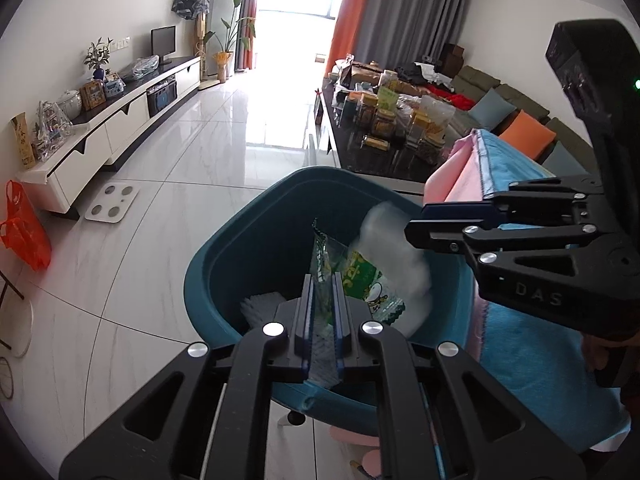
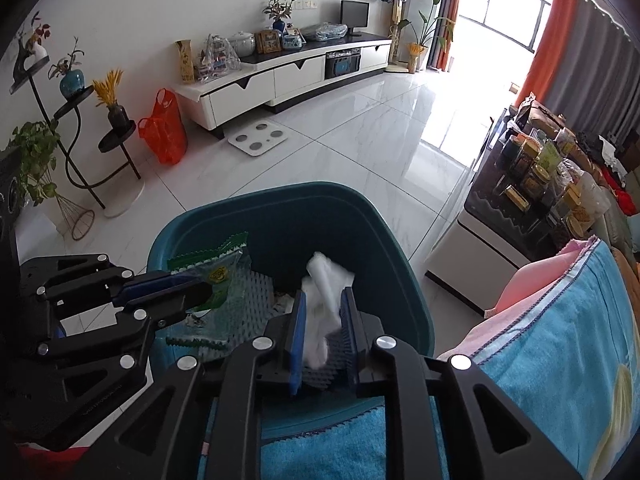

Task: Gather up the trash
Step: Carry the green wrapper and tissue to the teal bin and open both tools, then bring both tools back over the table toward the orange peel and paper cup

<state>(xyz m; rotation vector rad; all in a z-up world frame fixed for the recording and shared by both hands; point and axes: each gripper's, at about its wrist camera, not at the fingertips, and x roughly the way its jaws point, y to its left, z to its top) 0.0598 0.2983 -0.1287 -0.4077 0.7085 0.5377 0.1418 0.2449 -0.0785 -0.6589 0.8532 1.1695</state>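
1. Only the left view showed the left gripper (image 1: 323, 280) clenched on the wrapper (image 1: 352, 276) above the bin (image 1: 224, 264).
2. Right view: right gripper (image 2: 324, 304) parted, tissue (image 2: 326, 280) loose between, over the bin.

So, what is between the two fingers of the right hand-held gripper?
A crumpled white tissue lies between them, above the blue bin. The right wrist view shows this best; its jaws stand apart and do not seem to press it.
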